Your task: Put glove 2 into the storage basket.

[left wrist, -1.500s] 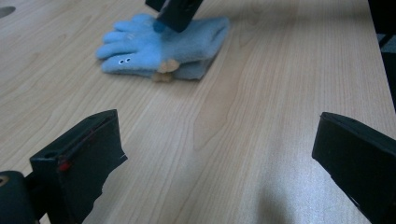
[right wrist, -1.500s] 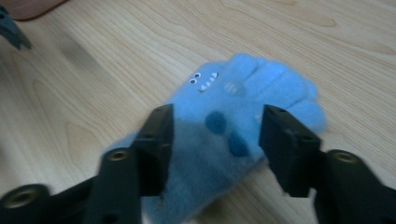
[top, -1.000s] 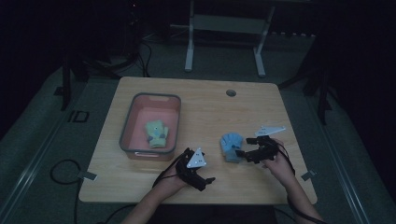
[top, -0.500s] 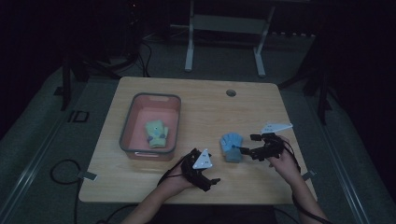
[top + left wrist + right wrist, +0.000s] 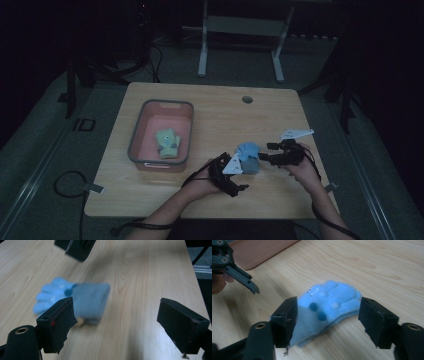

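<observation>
Blue glove (image 5: pixel 329 307) lies flat on the bench (image 5: pixel 210 115), both the left gripper (image 5: pixel 125 320) and right gripper (image 5: pixel 328 322) released around it (a shallow pinch could snag only one fleece layer and slip)

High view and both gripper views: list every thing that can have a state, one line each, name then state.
Blue glove: flat on the table, ungrasped, between the two grippers.
Green glove: lying inside the bin.
Bin: upright on the table, open top.
Left gripper: open, jaws wide apart, at the blue glove's cuff end.
Right gripper: open, jaws either side of the blue glove, not closed on it.
</observation>
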